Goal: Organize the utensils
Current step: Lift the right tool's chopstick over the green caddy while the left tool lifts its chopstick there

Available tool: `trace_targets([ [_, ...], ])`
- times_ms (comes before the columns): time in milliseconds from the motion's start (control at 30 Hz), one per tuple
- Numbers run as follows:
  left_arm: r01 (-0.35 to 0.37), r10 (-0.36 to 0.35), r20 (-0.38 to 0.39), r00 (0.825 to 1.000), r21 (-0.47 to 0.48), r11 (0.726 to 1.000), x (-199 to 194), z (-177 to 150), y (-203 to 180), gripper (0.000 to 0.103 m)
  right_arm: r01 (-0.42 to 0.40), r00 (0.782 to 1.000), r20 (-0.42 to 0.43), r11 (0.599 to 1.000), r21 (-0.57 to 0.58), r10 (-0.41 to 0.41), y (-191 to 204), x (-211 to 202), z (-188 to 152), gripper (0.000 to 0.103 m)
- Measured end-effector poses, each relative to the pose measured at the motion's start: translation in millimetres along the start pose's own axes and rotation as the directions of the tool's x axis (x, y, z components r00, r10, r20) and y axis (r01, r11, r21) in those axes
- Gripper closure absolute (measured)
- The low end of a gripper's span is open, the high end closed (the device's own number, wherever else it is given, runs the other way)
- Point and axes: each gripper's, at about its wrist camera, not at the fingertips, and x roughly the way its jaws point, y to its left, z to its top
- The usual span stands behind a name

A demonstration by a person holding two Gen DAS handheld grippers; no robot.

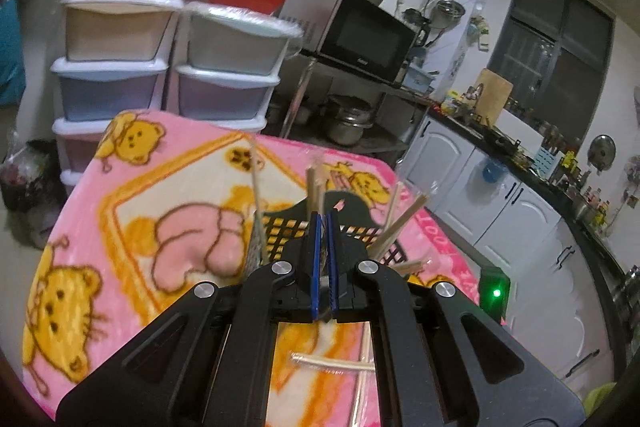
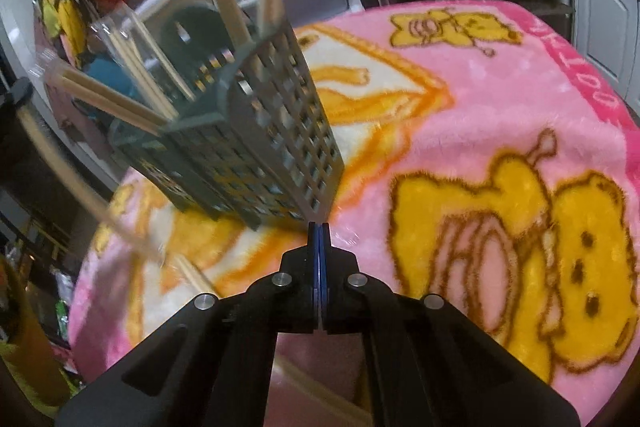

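Note:
A dark lattice utensil holder [image 2: 260,131] stands on the pink cartoon blanket [image 2: 480,75] with several wooden chopsticks [image 2: 132,63] leaning out of it. My left gripper [image 1: 325,221] hovers just in front of the holder [image 1: 288,227], shut on a pair of chopsticks [image 1: 314,187] that stick up from its blue pads. In the right wrist view that pair is a blurred stick [image 2: 80,195] at the left. My right gripper [image 2: 319,225] is shut with nothing in it, tips at the holder's base. More wrapped chopsticks [image 1: 332,363] lie on the blanket.
Stacked plastic drawers [image 1: 112,67] and a microwave [image 1: 360,35] on a metal rack stand beyond the blanket's far edge. A box with a green light [image 1: 496,291] sits at its right edge. White kitchen cabinets [image 1: 500,203] run along the right. One loose chopstick [image 2: 192,275] lies near the holder.

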Motion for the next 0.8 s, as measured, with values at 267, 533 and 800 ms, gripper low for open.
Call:
trace_targets([
  [267, 0.023, -0.023, 0.011, 1.000, 0.021, 1.000, 2, 9, -13, 0.102, 0.067, 0.994, -0.084, 0.996, -0.054, -0.072, -5, 20, 6, 0.066],
  [533, 0.050, -0.053, 0.043, 0.998, 0.056, 0.997, -3, 24, -31, 0.102, 0.141, 0.982, -0.116, 0.985, -0.094, -0.152, -5, 40, 2, 0.066],
  [800, 0.087, -0.092, 0.057, 0.994, 0.087, 0.992, -1, 35, -48, 0.102, 0.158, 0.979, -0.105, 0.978, -0.138, -0.173, 8, 42, -4, 0.086],
])
